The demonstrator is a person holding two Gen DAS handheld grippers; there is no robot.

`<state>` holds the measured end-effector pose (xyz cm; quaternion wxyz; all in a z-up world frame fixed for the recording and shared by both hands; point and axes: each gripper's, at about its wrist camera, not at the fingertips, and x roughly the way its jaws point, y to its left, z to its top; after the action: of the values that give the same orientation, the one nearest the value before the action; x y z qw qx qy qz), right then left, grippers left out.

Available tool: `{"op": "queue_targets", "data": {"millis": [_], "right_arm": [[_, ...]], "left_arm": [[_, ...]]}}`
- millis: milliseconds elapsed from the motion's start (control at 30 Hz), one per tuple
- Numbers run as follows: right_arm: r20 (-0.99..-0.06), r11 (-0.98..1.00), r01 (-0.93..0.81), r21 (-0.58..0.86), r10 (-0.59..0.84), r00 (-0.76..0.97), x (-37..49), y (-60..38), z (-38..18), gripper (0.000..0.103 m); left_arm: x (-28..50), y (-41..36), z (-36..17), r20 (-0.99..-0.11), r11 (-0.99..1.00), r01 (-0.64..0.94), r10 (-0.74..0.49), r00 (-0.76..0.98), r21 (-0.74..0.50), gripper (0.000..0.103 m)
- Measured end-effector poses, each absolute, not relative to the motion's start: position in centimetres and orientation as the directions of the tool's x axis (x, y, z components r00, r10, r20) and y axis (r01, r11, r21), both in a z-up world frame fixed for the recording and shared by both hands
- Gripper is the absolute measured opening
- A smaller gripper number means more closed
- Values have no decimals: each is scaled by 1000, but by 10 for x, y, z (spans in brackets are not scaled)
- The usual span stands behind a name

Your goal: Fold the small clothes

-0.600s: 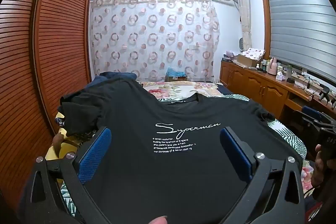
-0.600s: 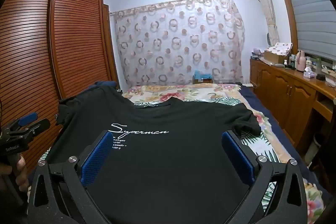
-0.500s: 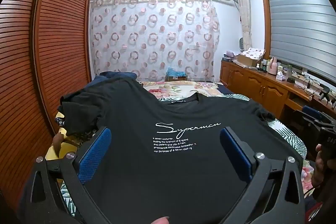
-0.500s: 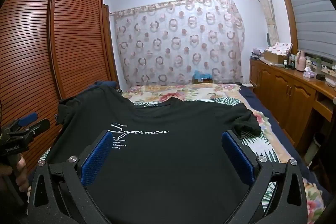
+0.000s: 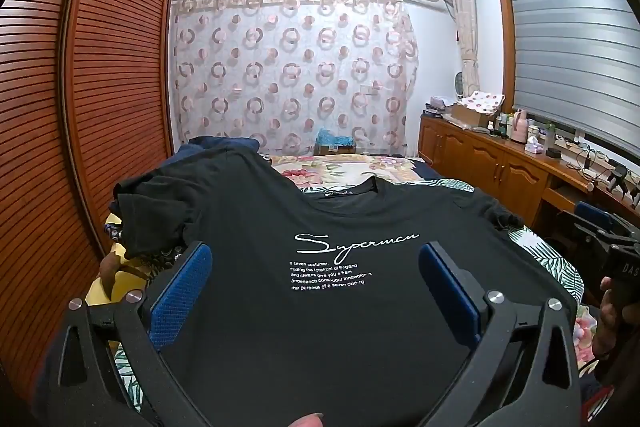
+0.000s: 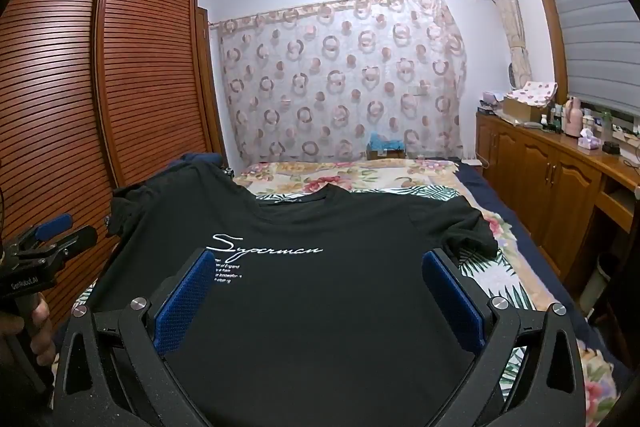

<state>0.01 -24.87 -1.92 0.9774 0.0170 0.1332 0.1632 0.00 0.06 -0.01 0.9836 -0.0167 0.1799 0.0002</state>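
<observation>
A black T-shirt (image 5: 320, 327) with white "Superman" lettering lies face up and spread out on the bed, collar at the far end; it also shows in the right wrist view (image 6: 340, 307). Its left sleeve (image 5: 156, 211) is bunched and raised; its right sleeve (image 6: 468, 227) lies on the bedspread. My left gripper (image 5: 316, 259) is open and empty, held above the shirt's near half. My right gripper (image 6: 320, 265) is open and empty, likewise above the shirt. Each gripper shows at the edge of the other's view.
The floral bedspread (image 6: 360, 175) covers the bed. A slatted wooden wardrobe (image 5: 80, 107) stands close on the left. A wooden cabinet (image 6: 560, 179) with bottles and boxes runs along the right. Dark clothes (image 5: 216, 143) lie at the bed's far left.
</observation>
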Motion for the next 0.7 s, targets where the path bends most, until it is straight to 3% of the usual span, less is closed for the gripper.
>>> {"op": "queue_targets", "data": {"millis": [700], "right_arm": [[-252,946,-314,76,323,912,-1,-248,-20,103]], "left_arm": [[0,1,0,-353,999,-5,-6,936,-32,103]]}}
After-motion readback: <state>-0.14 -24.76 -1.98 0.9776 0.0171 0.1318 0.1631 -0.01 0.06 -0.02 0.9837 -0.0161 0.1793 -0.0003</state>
